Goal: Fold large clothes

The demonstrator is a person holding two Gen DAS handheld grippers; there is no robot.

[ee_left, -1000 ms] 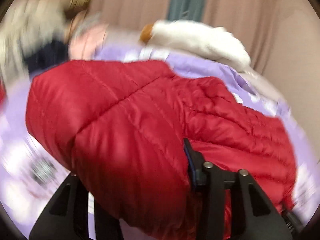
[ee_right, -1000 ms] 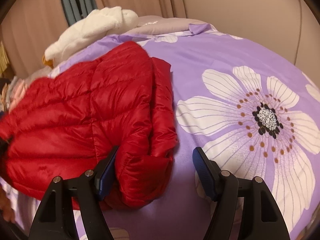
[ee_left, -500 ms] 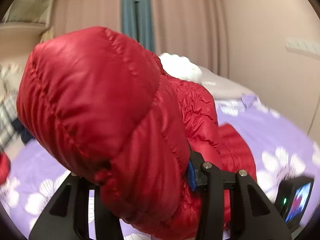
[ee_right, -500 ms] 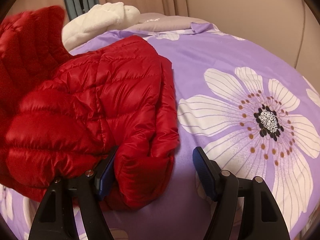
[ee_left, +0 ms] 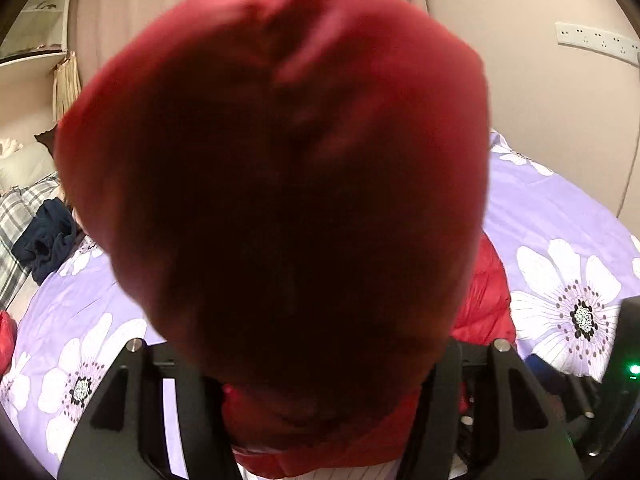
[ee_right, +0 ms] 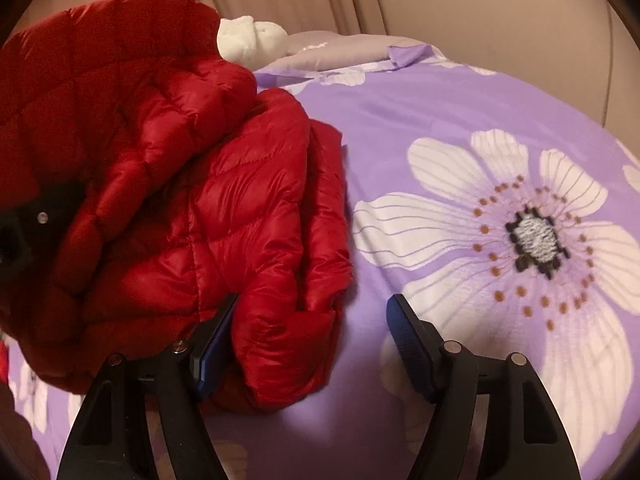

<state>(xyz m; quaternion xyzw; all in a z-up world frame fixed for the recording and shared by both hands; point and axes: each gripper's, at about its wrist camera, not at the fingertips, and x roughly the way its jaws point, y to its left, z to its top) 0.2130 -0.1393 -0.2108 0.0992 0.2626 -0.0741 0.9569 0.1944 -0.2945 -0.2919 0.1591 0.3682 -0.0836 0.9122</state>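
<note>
A red puffer jacket lies on the purple flowered bed cover. One side of it is lifted and folded over towards the right. That raised part fills most of the left wrist view. My left gripper has the padded cloth bulging between its jaws, which are opening; its pads are hidden. My right gripper stands open and low over the bed. Its left pad touches the jacket's near corner, and its right pad is free above the cover.
A white plush thing and a grey pillow lie at the far end of the bed, against curtains. A dark blue garment and plaid cloth lie off the bed's left side. The bed's right half shows only the flowered cover.
My left gripper has carried the jacket's side up and over to the right, so the cloth now blocks its view. Its jaws stand wider. My right gripper has stayed put.
</note>
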